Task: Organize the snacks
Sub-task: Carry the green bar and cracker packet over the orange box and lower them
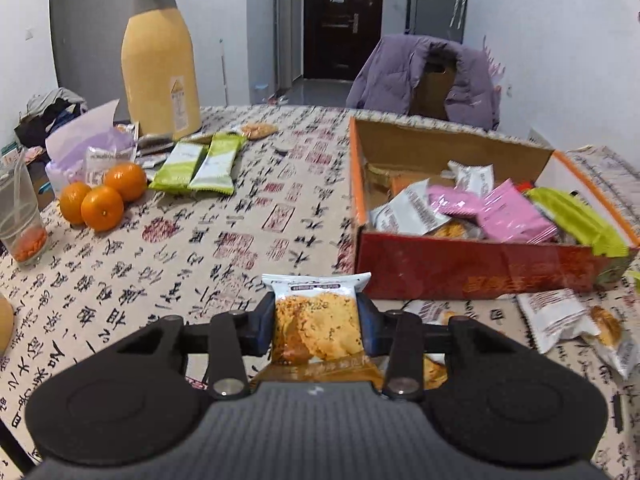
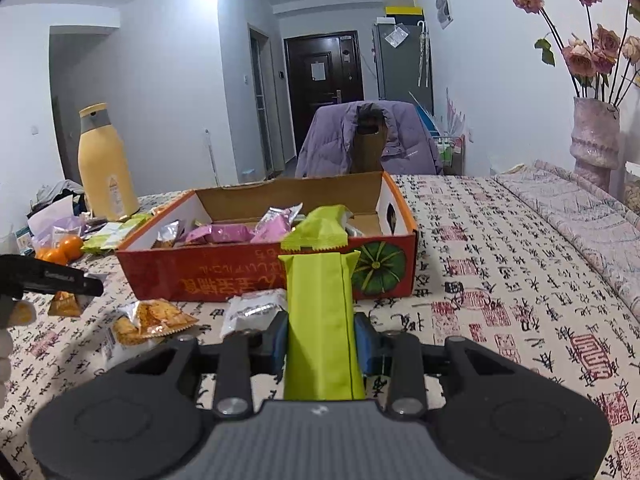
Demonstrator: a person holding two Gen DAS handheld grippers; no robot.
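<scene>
My left gripper [image 1: 316, 326] is shut on a clear cracker packet [image 1: 316, 320] with golden crackers inside, held just above the tablecloth in front of the red cardboard box [image 1: 460, 270]. The box holds several pink, white and green snack packets. In the right wrist view my right gripper [image 2: 320, 340] is shut on a long lime-green snack bar [image 2: 320, 320], pointing at the same box [image 2: 224, 276]. Another green bar [image 2: 320, 230] hangs over the box's near wall. The left gripper's tip [image 2: 52, 278] shows at the left edge there.
Loose cracker packets [image 1: 568, 322] [image 2: 148, 320] lie before the box. Two green-white bars [image 1: 196, 166], three oranges [image 1: 102, 200], a plastic cup [image 1: 20, 216] and a tall yellow thermos [image 1: 160, 64] stand left. A chair with a purple jacket [image 1: 424, 76] is behind; a vase [image 2: 594, 142] far right.
</scene>
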